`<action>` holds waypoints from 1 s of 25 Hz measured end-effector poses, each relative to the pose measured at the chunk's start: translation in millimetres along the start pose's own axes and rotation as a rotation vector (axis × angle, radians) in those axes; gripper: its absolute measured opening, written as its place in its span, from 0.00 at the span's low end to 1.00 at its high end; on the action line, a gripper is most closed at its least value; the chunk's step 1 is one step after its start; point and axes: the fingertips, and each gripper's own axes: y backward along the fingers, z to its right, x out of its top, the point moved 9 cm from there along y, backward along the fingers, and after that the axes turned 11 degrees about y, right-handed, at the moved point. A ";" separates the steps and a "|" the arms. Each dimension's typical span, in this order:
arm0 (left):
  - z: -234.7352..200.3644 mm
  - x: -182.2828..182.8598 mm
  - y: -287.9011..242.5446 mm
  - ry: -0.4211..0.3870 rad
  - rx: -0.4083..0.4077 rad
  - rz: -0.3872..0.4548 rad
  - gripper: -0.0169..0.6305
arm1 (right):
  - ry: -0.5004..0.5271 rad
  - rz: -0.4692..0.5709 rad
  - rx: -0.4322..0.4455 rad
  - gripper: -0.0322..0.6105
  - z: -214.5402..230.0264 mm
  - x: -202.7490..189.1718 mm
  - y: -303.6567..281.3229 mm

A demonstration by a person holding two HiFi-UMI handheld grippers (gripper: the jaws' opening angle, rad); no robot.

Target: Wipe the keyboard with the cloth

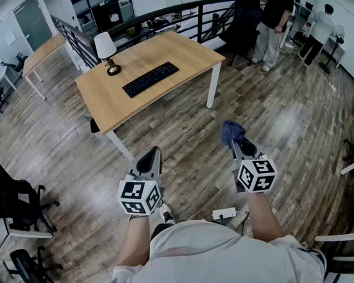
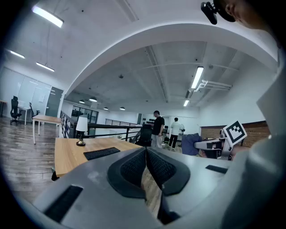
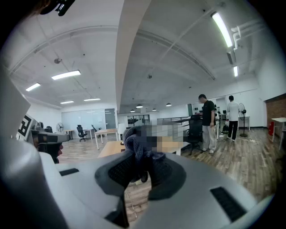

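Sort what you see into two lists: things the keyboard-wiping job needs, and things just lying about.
Needed: keyboard; cloth shut in the right tongs; table under the keyboard.

Lying about: lamp; black office chair; white power strip on the floor.

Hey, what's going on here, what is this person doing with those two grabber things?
A person stands on the wood floor, short of a table, holding a gripper in each hand. The right gripper is clamped on a blue cloth. The left gripper is shut with nothing in it. The keyboard lies on the table near a lamp. Neither gripper is at the keyboard, so wiping has not begun.
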 end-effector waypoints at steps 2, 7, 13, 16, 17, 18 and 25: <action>-2.1 1.4 0.8 0.002 -0.002 -0.001 0.05 | 0.000 0.006 -0.001 0.23 -1.8 2.4 -0.7; -5.8 2.7 0.4 0.000 -0.003 -0.006 0.05 | -0.003 0.010 0.004 0.23 -5.4 3.5 -4.6; -15.2 4.2 -1.0 0.000 -0.006 -0.012 0.05 | -0.008 0.001 0.004 0.23 -11.9 0.2 -12.3; -25.2 3.8 -1.7 0.012 -0.015 -0.024 0.05 | -0.004 -0.013 0.000 0.23 -17.0 -0.6 -20.0; -29.6 2.8 -1.6 0.014 -0.018 -0.030 0.05 | 0.001 -0.020 0.001 0.23 -19.2 -1.7 -24.0; -35.4 2.2 -1.7 0.015 -0.019 -0.034 0.05 | 0.007 -0.027 0.003 0.23 -22.2 -2.4 -29.6; -103.3 13.6 -12.6 0.072 -0.006 -0.040 0.05 | -0.007 0.039 0.015 0.23 -56.2 24.7 -84.1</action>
